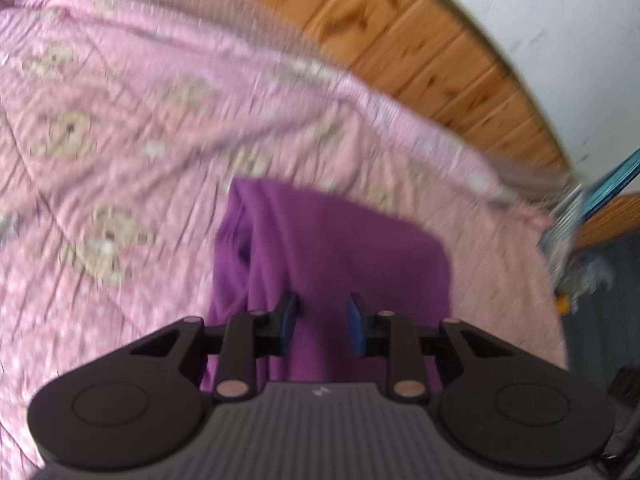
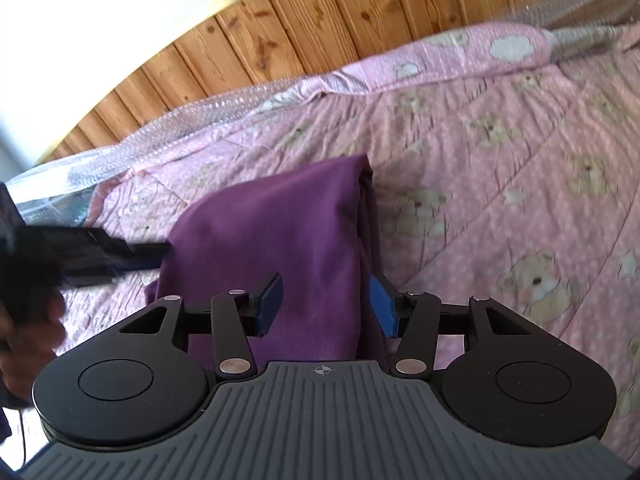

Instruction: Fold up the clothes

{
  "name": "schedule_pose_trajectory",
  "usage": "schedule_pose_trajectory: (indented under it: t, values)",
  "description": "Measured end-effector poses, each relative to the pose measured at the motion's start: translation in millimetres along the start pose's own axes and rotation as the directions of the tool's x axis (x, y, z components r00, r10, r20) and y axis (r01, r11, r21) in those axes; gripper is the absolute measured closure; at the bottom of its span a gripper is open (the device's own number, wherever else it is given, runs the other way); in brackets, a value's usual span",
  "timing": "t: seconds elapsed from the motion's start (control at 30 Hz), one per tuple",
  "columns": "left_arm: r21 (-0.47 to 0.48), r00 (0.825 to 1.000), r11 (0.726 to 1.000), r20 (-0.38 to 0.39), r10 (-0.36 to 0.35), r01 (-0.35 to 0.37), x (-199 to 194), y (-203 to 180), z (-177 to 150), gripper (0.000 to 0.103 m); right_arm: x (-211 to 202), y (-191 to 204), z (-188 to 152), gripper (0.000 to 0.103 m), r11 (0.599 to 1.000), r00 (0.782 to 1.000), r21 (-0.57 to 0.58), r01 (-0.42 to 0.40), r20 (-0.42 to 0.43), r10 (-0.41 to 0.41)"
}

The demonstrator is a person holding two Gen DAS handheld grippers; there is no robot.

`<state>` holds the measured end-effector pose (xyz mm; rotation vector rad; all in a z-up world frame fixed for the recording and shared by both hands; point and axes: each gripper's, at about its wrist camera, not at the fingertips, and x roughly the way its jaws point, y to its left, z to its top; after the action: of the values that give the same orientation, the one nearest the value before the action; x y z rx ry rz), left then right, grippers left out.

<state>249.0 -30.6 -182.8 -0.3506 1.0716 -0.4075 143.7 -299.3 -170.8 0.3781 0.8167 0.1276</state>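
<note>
Both tongs, left (image 1: 322, 320) and right (image 2: 326, 304), hover parted and empty over my folded purple garment (image 2: 272, 240) on the pink quilt (image 2: 500, 140), so I should pinch matching corners before folding again.

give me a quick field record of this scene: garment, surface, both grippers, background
garment: purple cloth, folded into a compact stack
surface: pink bear-print quilt, garment lies on it
left gripper: jaws apart, nothing pinched, purple cloth behind them
right gripper: jaws apart over the garment's near end, not pressing it
background: wooden panel wall, bubble wrap along the bed's far edge
</note>
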Motion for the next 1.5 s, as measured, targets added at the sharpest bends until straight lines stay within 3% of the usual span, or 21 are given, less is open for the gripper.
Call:
schedule_pose_trajectory:
  t: [0.17,0.23,0.27,0.37,0.4,0.47,0.53,0.67,0.73,0.83,0.9,0.97,1.03,1.13,1.2,1.3,1.43,1.5]
  values:
    - [-0.022,0.999,0.999,0.031,0.042,-0.041,2,2,-17,0.072,-1,-3,-12,0.05,1.0,1.0,0.029,0.01,-0.015,-0.009]
    - [-0.042,1.0,0.999,0.023,0.003,-0.002,2,4,-19,0.07,-2,-5,-16,0.05,0.999,1.0,0.034,0.014,-0.024,-0.013]
    - [-0.044,1.0,0.999,0.012,-0.016,0.016,3,4,-19,0.071,-3,-6,-17,0.05,0.999,1.0,0.036,0.02,-0.023,-0.02]
    - [-0.012,1.0,1.0,0.0,-0.007,0.007,8,4,-17,0.091,-8,-8,-19,0.05,0.998,0.999,0.044,0.034,-0.004,-0.033]
    - [-0.043,0.999,0.999,0.012,-0.03,0.03,1,11,-16,0.095,-12,-6,-18,0.05,0.999,0.999,0.037,0.039,0.015,-0.039]
    - [-0.102,0.997,0.992,0.036,-0.069,0.072,-12,26,-14,0.099,-18,-2,-15,0.05,0.999,0.998,0.011,0.04,0.05,-0.04]
    - [-0.125,0.998,0.99,0.014,-0.064,0.065,-13,42,-22,0.1,-17,5,-13,0.047,0.999,0.999,-0.033,0.007,0.047,-0.005]
    - [-0.171,0.996,0.982,0.003,-0.084,0.083,-4,49,-24,0.096,7,15,-21,0.053,0.993,0.997,-0.115,-0.013,-0.077,0.004]
    - [-0.14,0.997,0.987,0.006,-0.074,0.075,-9,42,-19,0.088,5,16,-24,0.053,0.992,0.996,-0.126,0.015,-0.086,-0.026]
    - [-0.067,0.997,0.996,0.053,-0.058,0.061,-36,29,-21,0.085,-18,18,-23,0.068,0.991,0.998,-0.126,0.051,-0.019,-0.054]
    - [-0.043,0.99,0.993,0.1,-0.101,0.106,-53,20,-23,0.084,-34,23,-18,0.074,0.99,0.998,-0.133,0.045,0.059,-0.037]
    - [-0.022,0.981,0.986,0.105,-0.164,0.167,-58,9,-25,0.082,-31,30,-14,0.076,0.988,0.998,-0.155,0.012,0.065,-0.002]
    - [0.018,0.982,0.984,0.054,-0.18,0.18,-44,0,-31,0.082,-14,32,-17,0.077,0.986,1.0,-0.169,-0.007,0.005,0.008]
    - [0.064,0.994,0.992,-0.027,-0.107,0.108,-17,0,-48,0.083,17,28,-43,0.081,0.984,0.984,-0.179,0.028,-0.166,-0.058]
    - [0.088,0.996,0.993,-0.052,-0.076,0.08,-7,3,-58,0.09,7,31,-50,0.081,0.986,0.986,-0.163,0.034,-0.155,-0.06]
    - [0.069,0.993,0.991,-0.05,-0.111,0.114,-13,10,-57,0.089,1,38,-46,0.081,0.98,0.982,-0.194,0.045,-0.172,-0.079]
    - [0.085,0.986,0.984,0.036,-0.163,0.159,-39,1,-31,0.081,-19,57,-15,0.08,0.96,0.996,-0.274,0.055,-0.054,-0.073]
    - [0.098,0.986,0.986,0.077,-0.145,0.137,-36,-3,-11,0.079,-13,61,-5,0.076,0.949,0.997,-0.306,0.07,-0.018,-0.079]
